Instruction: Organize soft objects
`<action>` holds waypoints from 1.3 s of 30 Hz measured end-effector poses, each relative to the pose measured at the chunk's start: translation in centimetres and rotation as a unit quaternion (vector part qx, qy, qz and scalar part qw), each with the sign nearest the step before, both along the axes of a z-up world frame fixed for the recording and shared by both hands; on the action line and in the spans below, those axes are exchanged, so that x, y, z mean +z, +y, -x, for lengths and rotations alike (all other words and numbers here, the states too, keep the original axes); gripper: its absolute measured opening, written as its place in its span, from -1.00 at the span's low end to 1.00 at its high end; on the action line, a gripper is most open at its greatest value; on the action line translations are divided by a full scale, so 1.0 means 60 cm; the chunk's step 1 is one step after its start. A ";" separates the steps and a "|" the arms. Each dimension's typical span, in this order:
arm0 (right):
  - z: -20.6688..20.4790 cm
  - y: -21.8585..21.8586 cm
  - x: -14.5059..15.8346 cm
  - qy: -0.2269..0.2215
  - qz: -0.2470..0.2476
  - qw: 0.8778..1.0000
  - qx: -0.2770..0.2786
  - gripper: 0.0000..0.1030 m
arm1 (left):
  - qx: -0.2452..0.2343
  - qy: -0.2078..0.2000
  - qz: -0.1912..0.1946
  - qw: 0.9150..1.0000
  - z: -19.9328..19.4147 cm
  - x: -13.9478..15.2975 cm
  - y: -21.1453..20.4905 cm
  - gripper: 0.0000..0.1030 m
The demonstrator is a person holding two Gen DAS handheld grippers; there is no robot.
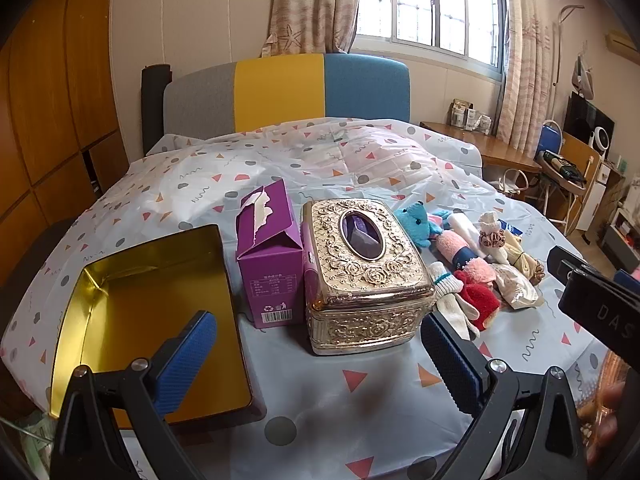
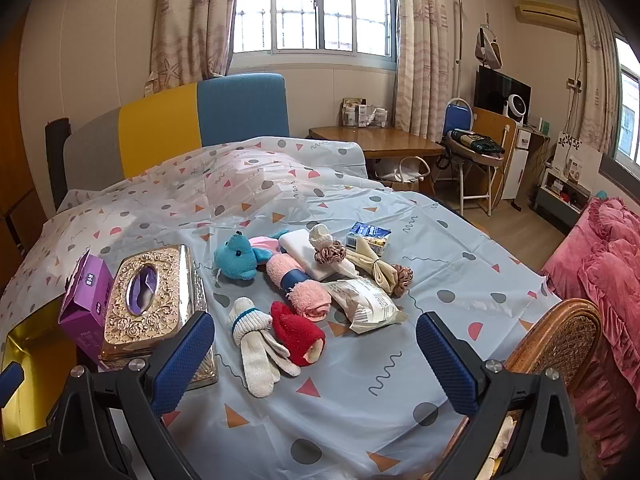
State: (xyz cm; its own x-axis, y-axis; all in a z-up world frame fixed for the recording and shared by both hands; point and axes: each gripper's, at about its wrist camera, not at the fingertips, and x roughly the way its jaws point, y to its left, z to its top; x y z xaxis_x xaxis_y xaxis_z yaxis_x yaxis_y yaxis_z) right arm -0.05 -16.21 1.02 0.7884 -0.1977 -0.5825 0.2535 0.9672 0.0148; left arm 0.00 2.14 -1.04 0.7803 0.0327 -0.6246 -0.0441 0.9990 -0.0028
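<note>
1. Landmark: the gold tissue box [image 1: 366,272], standing on the bed [image 2: 360,400] under a patterned plastic sheet.
2. Left gripper [image 1: 320,364]: jaws wide apart, empty, hovering on the near side of the gold tissue box. Right gripper [image 2: 316,364]: jaws wide apart, empty, hovering near the box's right corner, above the pile.
3. Soft objects lie in a loose pile just right of the gold tissue box: white sock bundle [image 2: 252,344] and red sock [image 2: 298,338] nearest, pink towel roll [image 2: 298,284] and blue teddy [image 2: 236,260] beyond.
4. Open gold tin [image 1: 152,320] lies left of the gold tissue box, past the purple carton [image 1: 270,264] that touches the box. Likely the destination; nothing in it yet.
5. Risks, as judged:
   - Socks touch each other; a grab may lift two, or drop one mid-carry.
   - A crinkly packet [image 2: 368,306] lies among the pile; jaws could catch it by mistake.
   - Carrying leftward across the box could topple the tall carton.
   - The slick sheet may bunch under a low pinch.
</note>
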 end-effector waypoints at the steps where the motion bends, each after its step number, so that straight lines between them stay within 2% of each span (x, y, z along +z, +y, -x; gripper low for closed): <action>1: 0.000 0.000 0.000 0.000 0.000 1.000 0.000 1.00 | 0.000 0.000 0.000 1.000 0.000 0.000 0.000 0.99; 33: -0.009 -0.025 -0.009 0.006 -0.014 1.000 -0.006 1.00 | -0.015 0.012 -0.007 1.000 -0.006 -0.006 -0.017 0.99; 37: -0.016 -0.034 -0.015 0.014 -0.019 1.000 -0.003 1.00 | -0.027 0.018 -0.003 0.999 -0.009 -0.011 -0.022 0.99; 39: -0.023 -0.045 -0.018 0.019 -0.029 0.999 0.001 1.00 | -0.055 0.022 0.007 0.998 -0.011 -0.015 -0.024 0.99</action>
State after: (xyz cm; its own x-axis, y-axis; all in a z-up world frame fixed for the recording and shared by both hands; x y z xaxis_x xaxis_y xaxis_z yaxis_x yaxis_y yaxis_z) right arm 1.34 -18.93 -0.05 0.7658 -0.1614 -0.6225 0.2526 0.9657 0.0605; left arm 0.68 0.69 -1.96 0.7502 -0.0606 -0.6584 0.0659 0.9977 -0.0168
